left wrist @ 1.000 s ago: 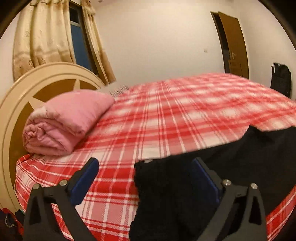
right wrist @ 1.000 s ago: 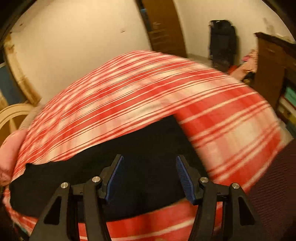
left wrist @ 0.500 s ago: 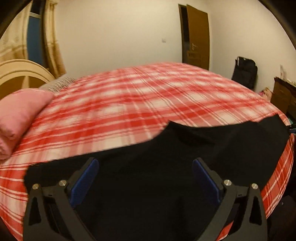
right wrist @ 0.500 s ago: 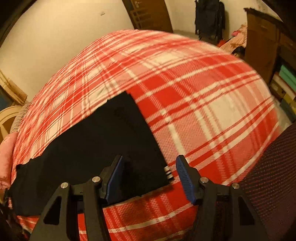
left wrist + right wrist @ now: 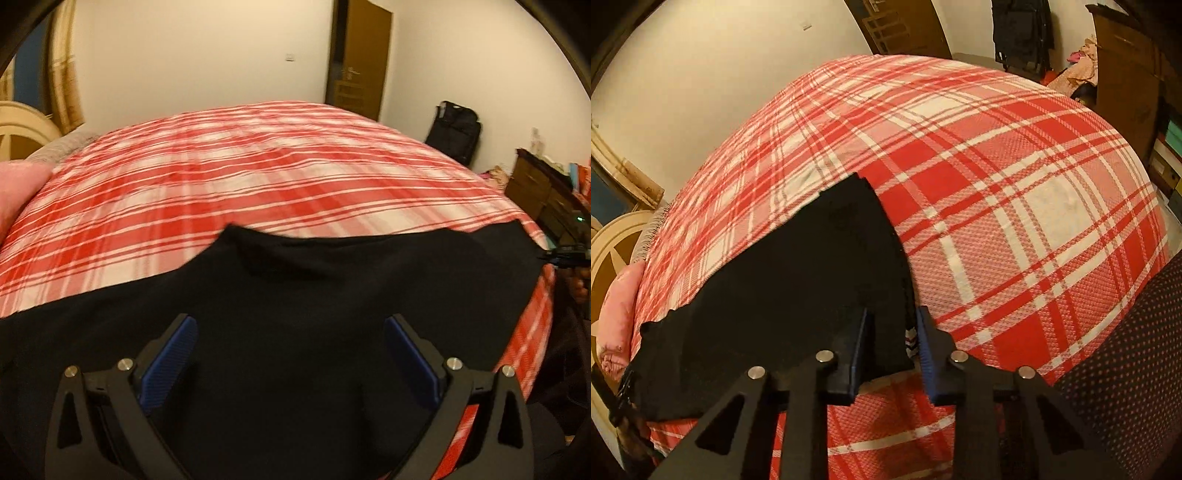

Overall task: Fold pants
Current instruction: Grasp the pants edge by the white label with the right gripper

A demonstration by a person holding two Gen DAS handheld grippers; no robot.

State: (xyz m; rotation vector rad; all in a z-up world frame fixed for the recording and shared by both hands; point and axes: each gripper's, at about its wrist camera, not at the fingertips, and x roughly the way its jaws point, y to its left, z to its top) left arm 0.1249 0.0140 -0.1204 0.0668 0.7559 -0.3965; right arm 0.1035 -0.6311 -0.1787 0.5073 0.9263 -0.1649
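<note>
Black pants (image 5: 295,295) lie spread along the near edge of a red-and-white plaid bed (image 5: 258,177). My left gripper (image 5: 290,321) hovers over their middle, open wide, with nothing between its blue pads. In the right wrist view the pants (image 5: 794,288) end in a corner near the bed's edge. My right gripper (image 5: 894,314) is closed narrowly on that corner, with black cloth and a striped edge between the pads. The right gripper (image 5: 569,254) also shows at the pants' far right corner in the left wrist view.
A folded pink quilt (image 5: 617,317) lies by the round cream headboard (image 5: 613,251). Beyond the bed are a brown door (image 5: 358,74), a black bag (image 5: 454,129) and a wooden dresser (image 5: 535,184). Dark dotted fabric (image 5: 1126,350) fills the lower right.
The left gripper swung right, from facing the pink quilt to over the middle of the pants. The right gripper's fingers narrowed from wide open onto the pants' corner.
</note>
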